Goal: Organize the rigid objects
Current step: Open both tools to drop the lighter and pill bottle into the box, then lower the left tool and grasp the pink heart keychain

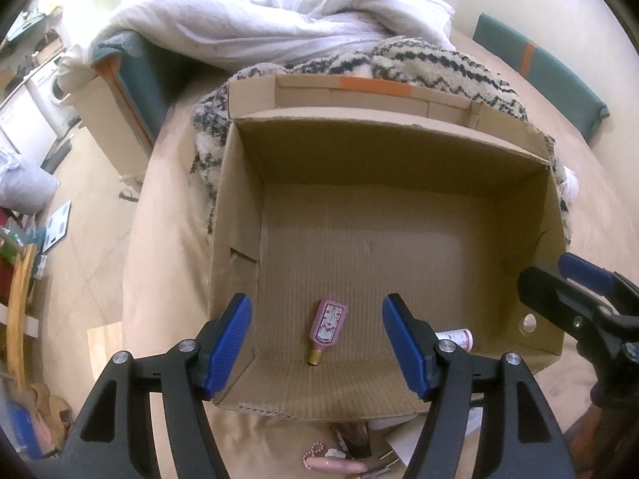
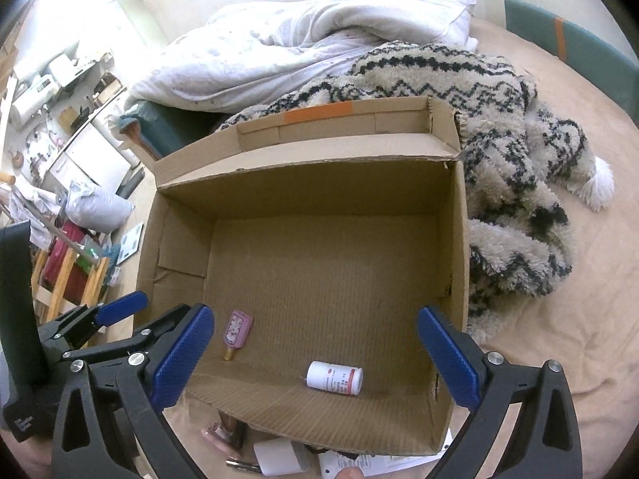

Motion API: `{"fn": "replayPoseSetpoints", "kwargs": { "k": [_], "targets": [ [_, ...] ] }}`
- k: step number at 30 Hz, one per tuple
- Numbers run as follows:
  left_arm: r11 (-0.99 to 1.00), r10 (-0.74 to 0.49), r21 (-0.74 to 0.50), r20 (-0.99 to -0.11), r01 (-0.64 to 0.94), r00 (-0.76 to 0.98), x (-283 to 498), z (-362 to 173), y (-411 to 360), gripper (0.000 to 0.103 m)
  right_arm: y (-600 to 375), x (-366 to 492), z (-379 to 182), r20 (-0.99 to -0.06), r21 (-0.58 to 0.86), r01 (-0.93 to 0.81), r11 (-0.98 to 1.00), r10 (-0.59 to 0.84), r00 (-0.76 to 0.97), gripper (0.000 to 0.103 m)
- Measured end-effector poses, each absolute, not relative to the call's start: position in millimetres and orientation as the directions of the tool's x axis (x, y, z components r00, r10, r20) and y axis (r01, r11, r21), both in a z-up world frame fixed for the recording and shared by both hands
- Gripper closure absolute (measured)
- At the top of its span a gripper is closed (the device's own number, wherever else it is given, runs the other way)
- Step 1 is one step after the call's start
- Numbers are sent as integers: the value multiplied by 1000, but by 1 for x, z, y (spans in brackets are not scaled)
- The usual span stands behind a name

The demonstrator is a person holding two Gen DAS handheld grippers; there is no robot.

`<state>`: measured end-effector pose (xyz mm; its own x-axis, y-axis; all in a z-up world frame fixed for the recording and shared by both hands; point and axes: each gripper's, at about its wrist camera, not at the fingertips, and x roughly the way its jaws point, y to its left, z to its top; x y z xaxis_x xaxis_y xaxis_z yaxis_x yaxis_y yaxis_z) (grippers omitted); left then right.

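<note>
Nearest, small items (image 2: 275, 459) wait on the bed just outside the cardboard box (image 2: 459, 239), handy for sorting. Both tongs hang wide open and empty above its near wall: left tongs (image 1: 315, 345), right tongs (image 2: 315, 353). Inside, 2 things lie flat near that wall: a pink bottle (image 1: 328, 325) and a white bottle (image 2: 334, 378). Beyond, a shaggy blanket (image 2: 511, 151) and white duvet (image 2: 299, 44).

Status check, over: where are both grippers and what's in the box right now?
Left gripper, right gripper: open, empty, above cardboard box. Pink bottle, white bottle lying inside. Nothing in the way.
</note>
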<state>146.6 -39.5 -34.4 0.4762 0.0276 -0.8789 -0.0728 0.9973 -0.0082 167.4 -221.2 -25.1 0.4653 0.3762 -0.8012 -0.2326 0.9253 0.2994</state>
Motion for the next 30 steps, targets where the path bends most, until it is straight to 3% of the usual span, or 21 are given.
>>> {"fn": "replayPoseSetpoints", "kwargs": {
  "k": [15, 24, 30],
  "targets": [
    [986, -1, -82, -870, -143, 493, 103, -5, -14, 37, -270, 135, 4, -764, 378, -193, 905, 423, 488, 0],
    [975, 6, -91, -902, -203, 431, 67, -27, -2, 37, -279, 100, -21, -817, 410, -113, 905, 419, 396, 0],
    [989, -50, -82, -967, -122, 250, 63, -74, -20, 39, -258, 87, -39, -854, 390, -129, 912, 411, 319, 0]
  ]
}}
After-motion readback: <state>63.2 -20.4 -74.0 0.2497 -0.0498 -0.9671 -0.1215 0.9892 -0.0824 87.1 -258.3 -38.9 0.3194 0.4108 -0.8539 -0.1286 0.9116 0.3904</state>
